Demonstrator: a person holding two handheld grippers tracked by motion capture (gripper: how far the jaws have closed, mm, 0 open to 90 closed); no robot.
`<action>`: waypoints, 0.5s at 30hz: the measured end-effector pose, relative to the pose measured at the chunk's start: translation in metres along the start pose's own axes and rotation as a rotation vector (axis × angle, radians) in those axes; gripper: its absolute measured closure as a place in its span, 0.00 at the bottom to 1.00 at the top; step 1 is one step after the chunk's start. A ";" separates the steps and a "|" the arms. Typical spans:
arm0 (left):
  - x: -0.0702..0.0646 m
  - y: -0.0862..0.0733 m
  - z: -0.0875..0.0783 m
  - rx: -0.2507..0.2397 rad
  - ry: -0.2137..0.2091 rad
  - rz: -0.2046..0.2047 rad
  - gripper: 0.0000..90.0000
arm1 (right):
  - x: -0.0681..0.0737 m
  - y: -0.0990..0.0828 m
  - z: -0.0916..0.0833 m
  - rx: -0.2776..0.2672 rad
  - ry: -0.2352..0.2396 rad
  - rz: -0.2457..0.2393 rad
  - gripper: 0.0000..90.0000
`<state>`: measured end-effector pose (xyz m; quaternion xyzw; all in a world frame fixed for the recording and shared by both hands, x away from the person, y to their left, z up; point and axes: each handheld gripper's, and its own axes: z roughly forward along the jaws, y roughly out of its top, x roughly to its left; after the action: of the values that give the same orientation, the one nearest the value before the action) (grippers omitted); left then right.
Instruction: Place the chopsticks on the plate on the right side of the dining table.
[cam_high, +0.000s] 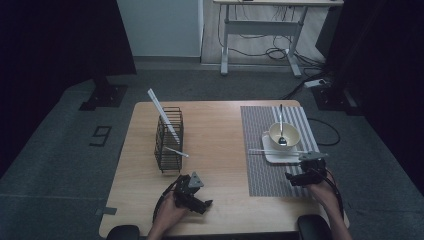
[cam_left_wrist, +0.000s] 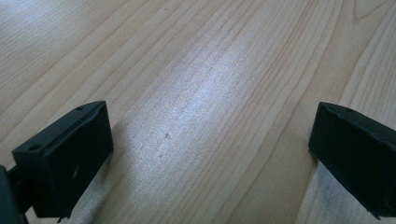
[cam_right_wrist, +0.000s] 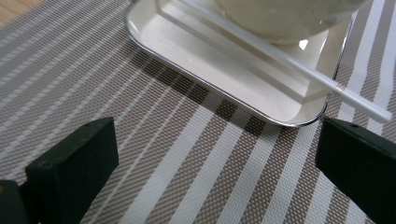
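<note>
A cream bowl (cam_high: 284, 134) with a spoon (cam_high: 281, 125) in it stands on a white square plate (cam_high: 271, 154) on a striped placemat (cam_high: 260, 175). A white chopstick (cam_high: 275, 151) lies across the plate's near edge; in the right gripper view the chopstick (cam_right_wrist: 299, 70) crosses the plate (cam_right_wrist: 187, 56) below the bowl (cam_right_wrist: 285, 16). My right gripper (cam_right_wrist: 215, 168) is open just short of the plate, low over the mat. My left gripper (cam_left_wrist: 210, 154) is open over bare wood near the front edge, seen as the left gripper (cam_high: 207, 204) from above.
A black wire basket (cam_high: 169, 140) stands left of centre on the wooden table (cam_high: 220, 130), with a long white stick (cam_high: 162, 112) leaning out of it and another white stick (cam_high: 177, 151) poking from its side. A desk frame (cam_high: 260, 30) stands beyond the table.
</note>
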<state>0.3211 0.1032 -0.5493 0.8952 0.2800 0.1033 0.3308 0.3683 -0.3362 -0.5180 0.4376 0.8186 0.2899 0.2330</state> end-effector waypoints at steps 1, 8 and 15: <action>0.000 0.000 0.000 0.000 0.000 0.000 0.00 | 0.001 0.001 -0.004 -0.002 0.004 0.002 0.00; 0.000 0.000 0.000 -0.002 0.002 -0.003 0.00 | 0.008 0.011 -0.025 -0.014 0.049 -0.006 0.00; 0.000 0.000 0.000 -0.002 0.002 -0.004 0.00 | 0.015 0.031 -0.048 -0.026 0.083 -0.017 0.00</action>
<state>0.3212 0.1027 -0.5494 0.8943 0.2819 0.1039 0.3315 0.3485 -0.3228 -0.4642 0.4151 0.8275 0.3163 0.2070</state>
